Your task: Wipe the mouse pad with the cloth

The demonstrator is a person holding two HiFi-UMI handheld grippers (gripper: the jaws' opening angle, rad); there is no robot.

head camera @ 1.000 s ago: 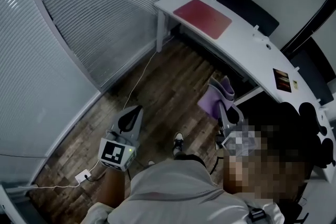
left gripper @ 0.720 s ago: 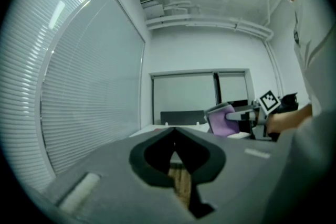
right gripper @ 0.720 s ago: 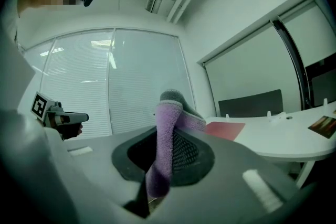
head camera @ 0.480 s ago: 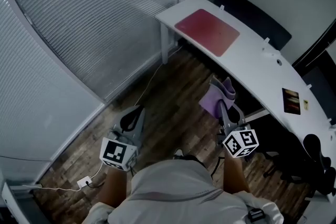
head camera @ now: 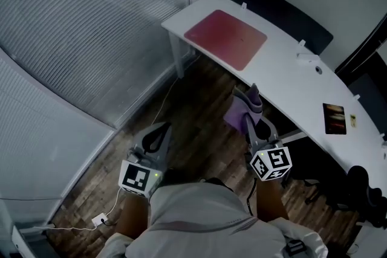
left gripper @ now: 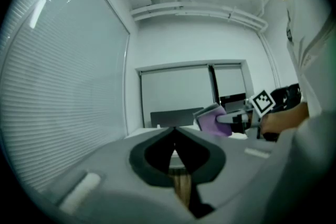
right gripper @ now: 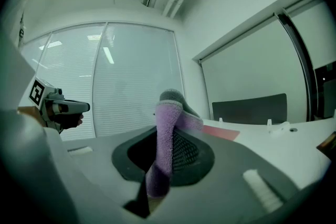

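Zero wiping is judged done. The dark red rectangular mouse pad (head camera: 227,38) lies flat on the curved white desk (head camera: 290,78) at 12 o'clock in the head view, with nothing touching it.

- Left gripper (head camera: 161,130): at 7 o'clock, held over the wood floor (head camera: 193,99), jaw tips pressed together on nothing.
- Folded purple terry cloth (head camera: 243,110): pinched between the jaws of the right gripper (head camera: 254,124) at 5 o'clock, well short of the pad.
- Left to do: approach, contact and every stroke.

The whole pad and its gap from the cloth are shown only by the head view. Both grips are read in the gripper views. In the right gripper view the pad is reduced to a thin red strip at 4 o'clock. In the left gripper view the cloth is seen side-on at 4 o'clock, and no pad is made out.
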